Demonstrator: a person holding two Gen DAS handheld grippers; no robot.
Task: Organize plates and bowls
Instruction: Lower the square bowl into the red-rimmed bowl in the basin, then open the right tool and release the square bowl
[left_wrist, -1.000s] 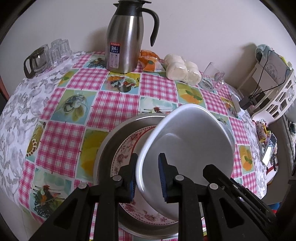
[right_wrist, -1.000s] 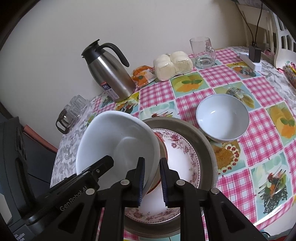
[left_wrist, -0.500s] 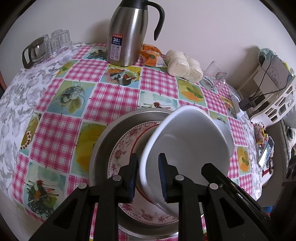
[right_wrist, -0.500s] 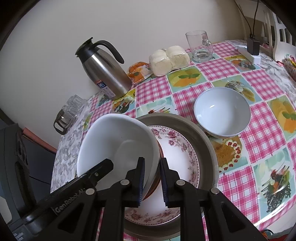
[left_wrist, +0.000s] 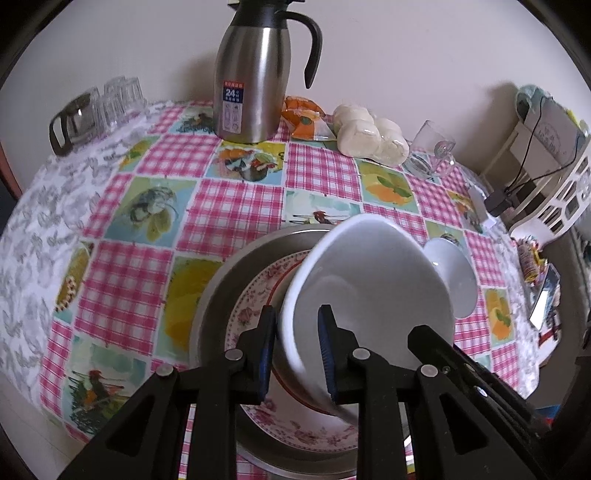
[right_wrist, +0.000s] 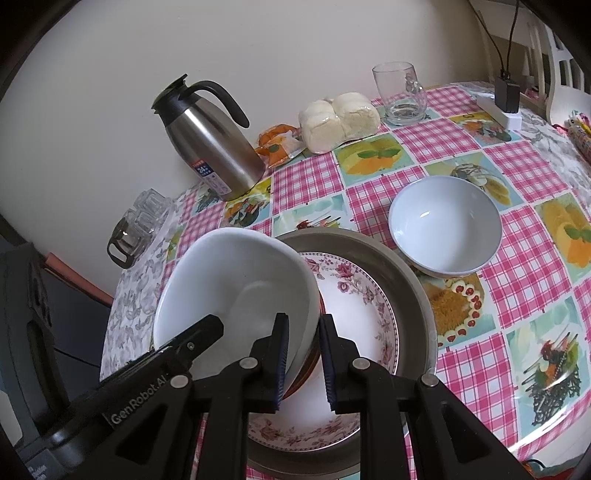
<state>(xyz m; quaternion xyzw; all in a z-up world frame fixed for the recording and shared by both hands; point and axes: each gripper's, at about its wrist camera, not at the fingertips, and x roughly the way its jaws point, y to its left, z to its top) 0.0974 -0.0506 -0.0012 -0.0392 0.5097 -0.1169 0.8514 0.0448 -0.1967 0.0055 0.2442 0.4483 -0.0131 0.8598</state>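
Holding one large white bowl between both tools, you have it tipped up on edge, nearest the cameras. Your left gripper straddles the bowl's near rim. Its jaws are opening a little now, after staying tightly pinched a moment ago, though the pads still seem to touch the rim. Your right gripper is pressed together on the opposite rim, unchanged. The bowl itself has hardly moved, and it hangs tilted over the floral plate.

This probably means the left side is letting go, so that the right can carry or lower the bowl alone. The stacking step looks unfinished.

A brown-rimmed edge shows under the bowl at the right pads. Whether it is a second dish caught in the same pinch is hard to tell.

Beneath, the floral plate lies inside a wide metal basin; the bowl hides much of both. Just beyond the basin sits a smaller pale bowl, empty and upright on the checked tablecloth.

Farther back, along the wall, stand a steel jug, wrapped buns and a glass mug. The table's near edge is cut off.
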